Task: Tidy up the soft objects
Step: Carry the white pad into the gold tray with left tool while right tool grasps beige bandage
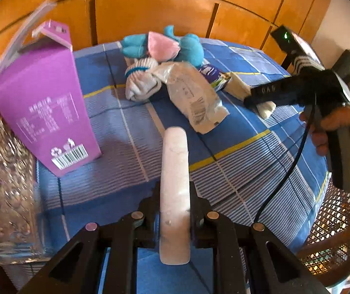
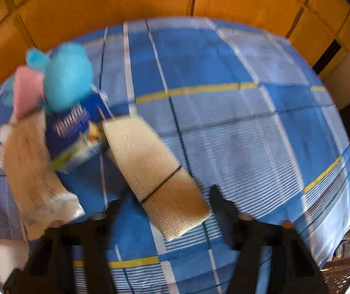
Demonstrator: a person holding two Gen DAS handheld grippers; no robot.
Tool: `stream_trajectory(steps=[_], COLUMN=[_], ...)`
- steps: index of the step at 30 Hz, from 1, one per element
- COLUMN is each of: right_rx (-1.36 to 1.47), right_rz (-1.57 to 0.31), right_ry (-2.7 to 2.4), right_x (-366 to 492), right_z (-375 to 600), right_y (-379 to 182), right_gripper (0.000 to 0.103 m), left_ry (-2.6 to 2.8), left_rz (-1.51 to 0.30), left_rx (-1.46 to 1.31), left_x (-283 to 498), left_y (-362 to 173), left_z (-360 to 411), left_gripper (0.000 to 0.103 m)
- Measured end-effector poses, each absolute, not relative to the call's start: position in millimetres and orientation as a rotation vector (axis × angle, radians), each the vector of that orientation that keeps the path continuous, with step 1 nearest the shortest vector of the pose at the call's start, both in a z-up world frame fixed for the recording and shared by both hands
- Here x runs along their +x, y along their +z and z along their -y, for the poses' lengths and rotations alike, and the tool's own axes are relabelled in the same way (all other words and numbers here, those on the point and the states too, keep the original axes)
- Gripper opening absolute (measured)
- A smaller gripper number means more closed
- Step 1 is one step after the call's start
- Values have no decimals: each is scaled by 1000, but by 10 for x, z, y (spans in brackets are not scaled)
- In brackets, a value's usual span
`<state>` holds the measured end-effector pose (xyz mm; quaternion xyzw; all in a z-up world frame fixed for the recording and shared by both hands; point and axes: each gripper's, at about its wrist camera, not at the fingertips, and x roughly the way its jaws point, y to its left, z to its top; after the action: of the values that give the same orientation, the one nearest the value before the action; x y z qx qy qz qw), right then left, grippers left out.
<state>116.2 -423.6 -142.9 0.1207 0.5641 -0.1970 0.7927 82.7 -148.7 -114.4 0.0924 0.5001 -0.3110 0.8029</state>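
Soft white roll [image 1: 175,196] sits clamped in the left gripper [image 1: 175,216], right gripper [image 2: 167,210] jaws apart around the beige bandage [image 2: 155,171]

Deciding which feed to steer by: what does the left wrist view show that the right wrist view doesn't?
Left wrist only: the left gripper shut on a white stick, the rolled socks, and the right gripper seen from outside in a hand.
Right wrist only: the beige mesh strip lying between its own open fingers.
Both: the blue plush, the blue carton, the white pouch, the purple box, the checked cloth.
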Motion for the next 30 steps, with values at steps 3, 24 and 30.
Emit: stream_trajectory(steps=[3, 24, 30], right_rx=[237, 221, 218], right_rz=[-1204, -1197, -1202], right_ry=[-433, -426, -424], right_x=[1124, 1077, 1150], right_z=[4227, 4229, 4171], right_y=[-1429, -1480, -1470], right_gripper=[50, 52, 52], left_ry=[-667, -572, -330], left_rz=[-1081, -923, -829], left_rx=[190, 77, -17], left_x=[831, 2121, 2632], left_y=[-1189, 260, 661], left_z=[1495, 1812, 859], left_gripper=[17, 17, 17])
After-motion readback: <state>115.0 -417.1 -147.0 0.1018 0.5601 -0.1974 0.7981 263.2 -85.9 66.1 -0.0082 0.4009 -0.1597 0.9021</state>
